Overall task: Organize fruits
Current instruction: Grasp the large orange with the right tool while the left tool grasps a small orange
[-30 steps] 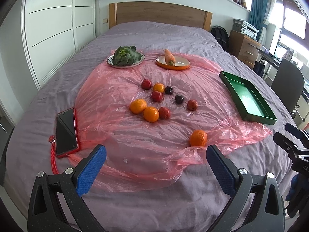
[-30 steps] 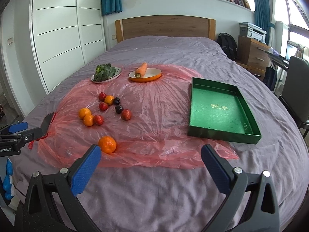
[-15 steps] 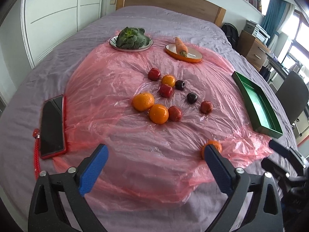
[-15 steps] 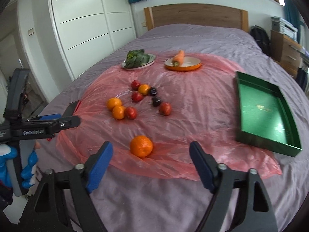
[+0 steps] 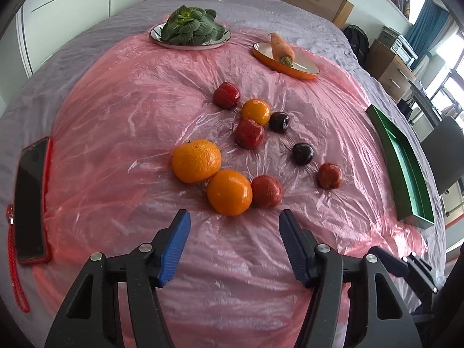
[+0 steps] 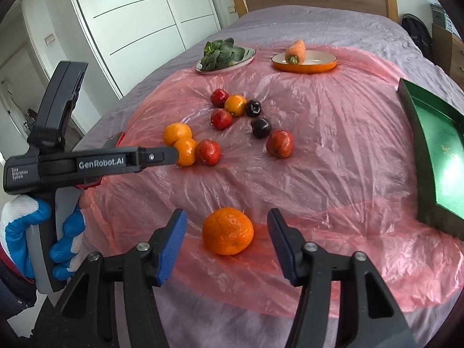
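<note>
My left hand-held gripper (image 5: 234,242) hung over the pink plastic sheet (image 5: 121,110) on the bed, its jaws closing with nothing between them, just short of an orange (image 5: 229,192) that touched a red fruit (image 5: 266,190). My right hand-held gripper (image 6: 226,239) stood apart around a lone orange (image 6: 227,230), its pads clear of the peel. More fruit lay clustered farther up the sheet. The green tray (image 6: 417,150) sat at the sheet's right edge.

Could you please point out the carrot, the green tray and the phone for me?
carrot (image 5: 282,47), left wrist view, mid body.
green tray (image 6: 424,156), right wrist view, near wall.
phone (image 5: 30,200), left wrist view, dark screen.
</note>
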The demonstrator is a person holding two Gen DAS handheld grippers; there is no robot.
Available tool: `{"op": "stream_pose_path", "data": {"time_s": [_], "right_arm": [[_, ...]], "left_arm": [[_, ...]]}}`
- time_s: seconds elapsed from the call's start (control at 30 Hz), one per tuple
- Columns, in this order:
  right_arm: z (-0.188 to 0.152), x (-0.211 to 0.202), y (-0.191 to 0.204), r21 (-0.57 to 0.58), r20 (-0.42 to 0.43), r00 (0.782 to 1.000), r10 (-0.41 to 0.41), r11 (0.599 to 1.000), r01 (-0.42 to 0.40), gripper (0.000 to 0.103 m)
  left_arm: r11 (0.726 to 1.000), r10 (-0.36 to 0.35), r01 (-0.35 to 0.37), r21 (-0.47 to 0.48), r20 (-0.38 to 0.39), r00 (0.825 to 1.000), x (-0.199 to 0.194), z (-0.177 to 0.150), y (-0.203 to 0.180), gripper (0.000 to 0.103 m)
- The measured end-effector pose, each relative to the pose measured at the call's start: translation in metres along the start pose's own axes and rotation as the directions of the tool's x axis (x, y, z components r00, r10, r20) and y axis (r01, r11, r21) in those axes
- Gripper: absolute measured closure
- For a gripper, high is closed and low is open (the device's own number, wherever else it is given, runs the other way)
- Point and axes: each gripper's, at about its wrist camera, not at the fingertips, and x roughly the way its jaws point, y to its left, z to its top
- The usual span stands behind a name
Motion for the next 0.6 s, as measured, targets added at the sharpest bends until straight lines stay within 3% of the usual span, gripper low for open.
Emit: {"op": "stream_pose_path", "data": {"time_s": [0.23,0.43,0.5,0.6], "right_arm": [[0.001,0.021,-0.006,-0.02,-0.034,0.999,0.013,1.0,-0.014,0.0],[-0.002,0.03,-0.007,-0.043,-0.051,0.999,0.016,0.999,-0.018,0.0],[-0.003,0.033,-0.007,-0.053,-0.056,0.998,0.031,0.998,-0.034,0.01],[-0.005,0.037,-0.002,-0.083,-0.068,0.997,0.04,0.995,-0.045,0.015]], "left_arm": [[0.996,-0.014,0.012,-0.092,-0.028,1.0,0.022,0.008,0.011,0.05],[0.975,-0.045,0.038,-0.217,-0.027,0.999,0.03,0.012,0.022,0.052],[0.972,-0.038,0.03,-0.231,-0.032,0.999,0.033,0.013,0.023,0.054],[0.977,-0.016,0.009,-0.212,-0.032,0.999,0.037,0.012,0.019,0.054]]}}
